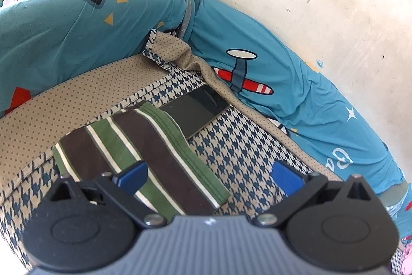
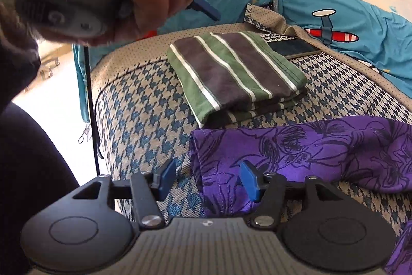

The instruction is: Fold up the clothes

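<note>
Right tool (image 2: 208, 178), released, straddles the near-left hem of the crumpled purple floral garment (image 2: 322, 153); it should clench squarely before spreading it beside the folded green-and-brown striped cloth (image 2: 237, 74).

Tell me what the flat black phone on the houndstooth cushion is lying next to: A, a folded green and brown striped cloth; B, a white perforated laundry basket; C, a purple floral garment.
A: the flat black phone lies right beside the folded green and brown striped cloth, its near edge against the fabric.
</note>
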A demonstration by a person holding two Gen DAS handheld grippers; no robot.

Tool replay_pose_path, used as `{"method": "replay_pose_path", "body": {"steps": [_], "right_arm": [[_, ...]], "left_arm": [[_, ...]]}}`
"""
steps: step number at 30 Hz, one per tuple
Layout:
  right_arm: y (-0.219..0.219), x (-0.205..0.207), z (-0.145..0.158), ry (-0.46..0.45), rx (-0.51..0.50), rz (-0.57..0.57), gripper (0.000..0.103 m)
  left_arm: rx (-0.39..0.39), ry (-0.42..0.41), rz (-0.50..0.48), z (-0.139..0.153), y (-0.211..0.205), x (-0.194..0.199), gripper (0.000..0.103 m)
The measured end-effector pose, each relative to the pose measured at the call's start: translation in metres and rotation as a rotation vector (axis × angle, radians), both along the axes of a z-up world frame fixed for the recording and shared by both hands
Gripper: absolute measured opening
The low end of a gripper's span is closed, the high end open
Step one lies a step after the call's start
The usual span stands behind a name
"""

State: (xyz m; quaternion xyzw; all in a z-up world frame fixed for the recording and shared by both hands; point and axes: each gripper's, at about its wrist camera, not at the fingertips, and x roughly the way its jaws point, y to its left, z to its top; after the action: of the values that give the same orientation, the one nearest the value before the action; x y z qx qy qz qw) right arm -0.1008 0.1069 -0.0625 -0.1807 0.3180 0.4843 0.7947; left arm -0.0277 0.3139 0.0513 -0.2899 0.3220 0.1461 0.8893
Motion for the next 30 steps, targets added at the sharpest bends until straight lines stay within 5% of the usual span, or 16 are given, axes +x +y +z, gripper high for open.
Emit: {"method": "replay_pose_path", "body": {"steps": [11, 16, 17, 20, 23, 30], "right_arm": [[0.024, 0.002, -0.015, -0.055, -0.036, -0.042, 0.053], [0.017, 0.014, -0.015, 0.018, 0.041, -0.098, 0.030], [0.014, 0.018, -0.015, 0.038, 0.059, -0.113, 0.019], [0.006, 0.030, -0.012, 0.120, 0.107, -0.150, 0.012], [-0.005, 0.045, -0.002, 0.199, 0.184, -0.185, 0.012], [-0.016, 0.081, 0.065, 0.206, 0.369, -0.234, 0.012]], "left_arm": [[-0.033, -0.026, 0.045, 0.001, 0.014, -0.008, 0.103], [-0.044, -0.027, 0.048, 0.000, 0.015, -0.010, 0.103], [-0.040, -0.028, 0.047, 0.000, 0.015, -0.010, 0.103], [-0.030, -0.030, 0.050, 0.001, 0.014, -0.011, 0.103], [-0.019, -0.031, 0.059, 0.002, 0.015, -0.012, 0.103], [-0.002, -0.041, 0.089, 0.005, 0.018, -0.017, 0.103]]}}
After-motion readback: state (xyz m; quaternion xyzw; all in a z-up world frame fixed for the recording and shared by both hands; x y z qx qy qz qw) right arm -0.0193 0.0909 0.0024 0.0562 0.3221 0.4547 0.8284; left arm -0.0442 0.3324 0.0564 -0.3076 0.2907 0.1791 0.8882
